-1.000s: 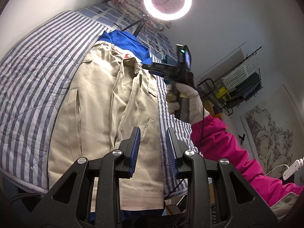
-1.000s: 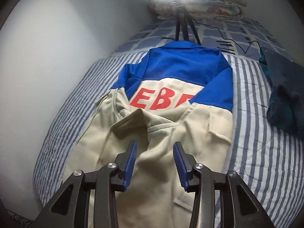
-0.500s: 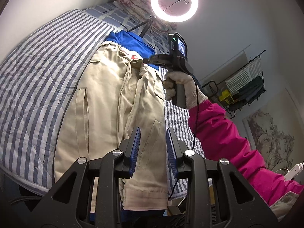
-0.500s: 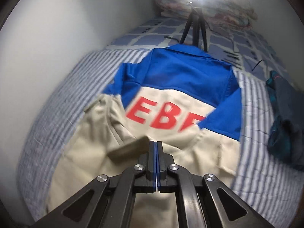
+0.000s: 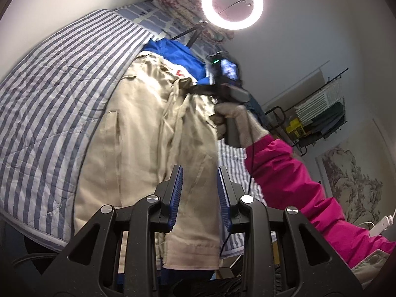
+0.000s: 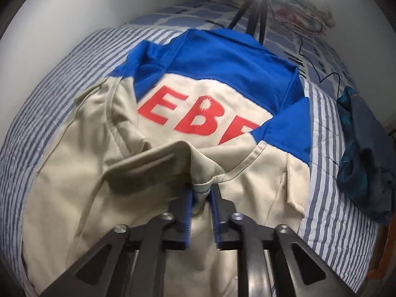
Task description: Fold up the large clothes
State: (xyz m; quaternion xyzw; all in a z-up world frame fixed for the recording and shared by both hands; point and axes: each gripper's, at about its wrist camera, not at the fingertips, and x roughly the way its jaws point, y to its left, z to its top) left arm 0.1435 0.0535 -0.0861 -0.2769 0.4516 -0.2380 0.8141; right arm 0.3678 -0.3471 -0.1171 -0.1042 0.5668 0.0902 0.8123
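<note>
On a striped quilt (image 5: 49, 104), we see the beige jacket (image 5: 138, 148) spread lengthwise, its hem hanging over the near edge of the bed. Our left gripper (image 5: 200, 193) hovers above that lower end, its blue-padded jaws standing apart with nothing between them.

Only the left wrist view shows the gloved right hand (image 5: 235, 121) and its pink sleeve (image 5: 292, 183), carrying the right gripper (image 5: 198, 89) down to the jacket's collar (image 6: 148, 160); there the fingertips are lost against the cloth. It alone also shows the ring light (image 5: 232, 2), a wire rack (image 5: 319, 113) and a wall picture (image 5: 351, 180).

The right wrist view gives what that one cannot: a bunch of beige collar fabric sits between the right gripper's pads, which press on it even as the jaws ease slightly apart. Behind it lies a blue and cream garment (image 6: 222, 74) with red letters (image 6: 195, 118), partly covered by the jacket so we cannot read the whole word. A dark bundle of cloth (image 6: 363, 163) lies at the right edge; what it is we cannot tell. The ring light here is cut off at the top.
</note>
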